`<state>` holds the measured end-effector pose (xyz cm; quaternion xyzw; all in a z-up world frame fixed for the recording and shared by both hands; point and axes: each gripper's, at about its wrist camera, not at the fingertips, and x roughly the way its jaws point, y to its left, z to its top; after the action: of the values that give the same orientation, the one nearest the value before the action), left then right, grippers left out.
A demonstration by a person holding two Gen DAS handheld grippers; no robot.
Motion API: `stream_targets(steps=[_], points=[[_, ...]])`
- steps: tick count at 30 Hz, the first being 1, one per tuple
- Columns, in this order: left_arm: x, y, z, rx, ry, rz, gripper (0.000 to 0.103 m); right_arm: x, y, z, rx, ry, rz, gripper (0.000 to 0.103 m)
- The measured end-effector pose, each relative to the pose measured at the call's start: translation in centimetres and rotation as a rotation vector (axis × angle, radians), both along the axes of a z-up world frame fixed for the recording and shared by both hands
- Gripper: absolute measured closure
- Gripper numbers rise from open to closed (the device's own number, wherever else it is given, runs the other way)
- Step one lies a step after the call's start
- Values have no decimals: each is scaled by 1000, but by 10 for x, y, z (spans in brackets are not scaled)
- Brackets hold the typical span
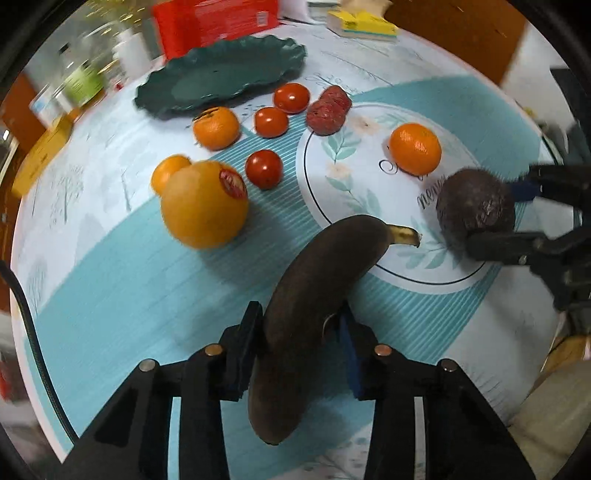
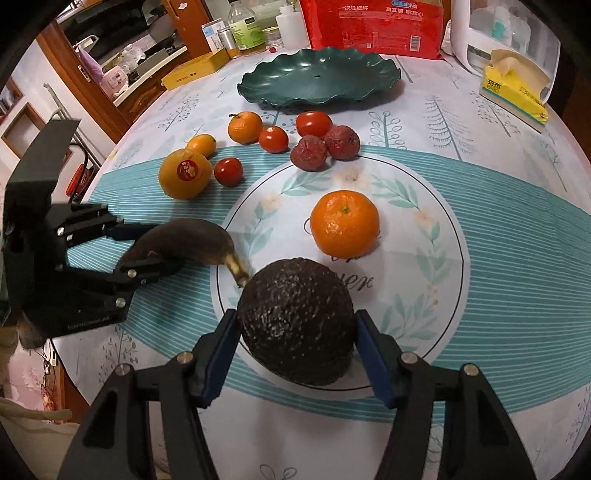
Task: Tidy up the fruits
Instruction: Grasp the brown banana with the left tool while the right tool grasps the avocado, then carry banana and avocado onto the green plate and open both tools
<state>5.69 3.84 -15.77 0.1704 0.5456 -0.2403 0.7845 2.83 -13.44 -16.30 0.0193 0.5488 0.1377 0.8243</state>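
Note:
A blackened banana [image 1: 306,277] lies on the patterned tablecloth, and my left gripper [image 1: 299,317] is shut on its middle, both pads against its sides. The right wrist view shows the same grip, left gripper [image 2: 147,247] on the banana [image 2: 184,236]. My right gripper [image 2: 295,328] is shut on a dark avocado [image 2: 295,295] that rests inside the printed circle; the left wrist view shows this right gripper [image 1: 495,218] and the avocado [image 1: 472,199] too. An empty dark green wavy plate [image 2: 317,77] stands at the back. A mandarin [image 2: 344,223] sits just beyond the avocado.
Between the plate and the grippers lie a stickered orange [image 2: 184,175], two smaller oranges, three tomatoes [image 2: 273,139] and two wrinkled red fruits [image 2: 309,152]. A red package [image 2: 373,22], bottles, a yellow box [image 2: 192,70] and a tissue box [image 2: 513,96] line the back edge.

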Motion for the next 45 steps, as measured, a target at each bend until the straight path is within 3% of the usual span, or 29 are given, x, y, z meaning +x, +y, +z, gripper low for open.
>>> stream_targets(steps=[6,11,16,19,23,26,31,38,41,45], points=[[-21,7,10,-76,0,110,66,-10,0,5,5,-3,-3,41],[-23,9,48,-112,-29,178,66,-17,0,32,17,-39,-1,41],[-3,7,120,-85,-117,199,66,-3,-6,102,22,-123,3,41],[21,9,165,-117,-159,230,66,18,-12,145,19,-172,5,41],[66,8,209,-153,-182,273,65,76,-25,199,10,-223,-14,41],[103,1,222,-147,-209,295,65,126,-30,221,-24,-265,-33,41],[175,-10,198,-129,-212,378,65,210,-37,210,1,-234,-73,41],[234,-13,105,-77,-118,491,65,287,-31,107,-9,-64,-118,41],[245,-17,71,-60,-70,509,65,297,-25,61,-3,6,-102,41],[259,-22,31,-49,-20,526,65,306,-14,27,-13,57,-72,41]])
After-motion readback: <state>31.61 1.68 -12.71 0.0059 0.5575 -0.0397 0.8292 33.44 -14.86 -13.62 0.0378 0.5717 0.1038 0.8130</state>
